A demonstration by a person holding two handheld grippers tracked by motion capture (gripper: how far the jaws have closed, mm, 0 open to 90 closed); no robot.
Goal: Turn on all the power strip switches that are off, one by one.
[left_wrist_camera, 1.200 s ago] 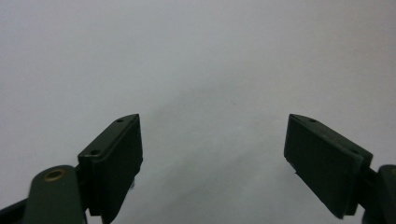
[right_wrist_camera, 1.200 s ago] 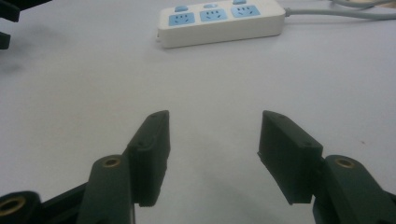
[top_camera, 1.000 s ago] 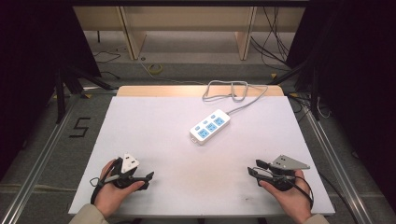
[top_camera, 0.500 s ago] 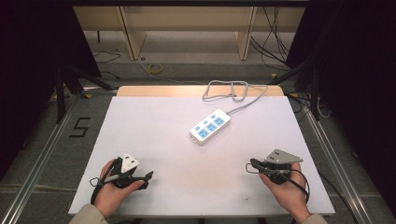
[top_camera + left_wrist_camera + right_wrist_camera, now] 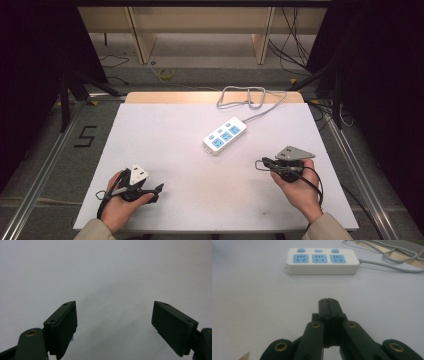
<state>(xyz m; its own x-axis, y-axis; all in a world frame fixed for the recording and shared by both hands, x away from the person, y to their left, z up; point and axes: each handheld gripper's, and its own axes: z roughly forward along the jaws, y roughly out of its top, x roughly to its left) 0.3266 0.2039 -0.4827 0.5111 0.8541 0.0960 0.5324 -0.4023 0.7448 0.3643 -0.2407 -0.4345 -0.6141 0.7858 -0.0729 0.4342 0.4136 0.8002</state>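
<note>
White counter [image 5: 165, 130] stands amid dark surroundings; a power strip [image 5: 225, 135] lies centrally, its cable's [image 5: 248, 98] end hidden. Left gripper [image 5: 156, 192] spread wide, empty; right gripper [image 5: 261, 163] fully closed, empty.

Power strip [image 5: 224, 136] lies on the table [image 5: 165, 130], right of centre and toward the far half, set at a slant. Its cable [image 5: 245, 97] runs off the strip's far right end and loops near the far edge of the table. Left gripper [image 5: 150, 191] sits at the near left corner, well apart from the strip. Right gripper [image 5: 260, 164] sits near right, in front of the strip, pointing toward it.
</note>
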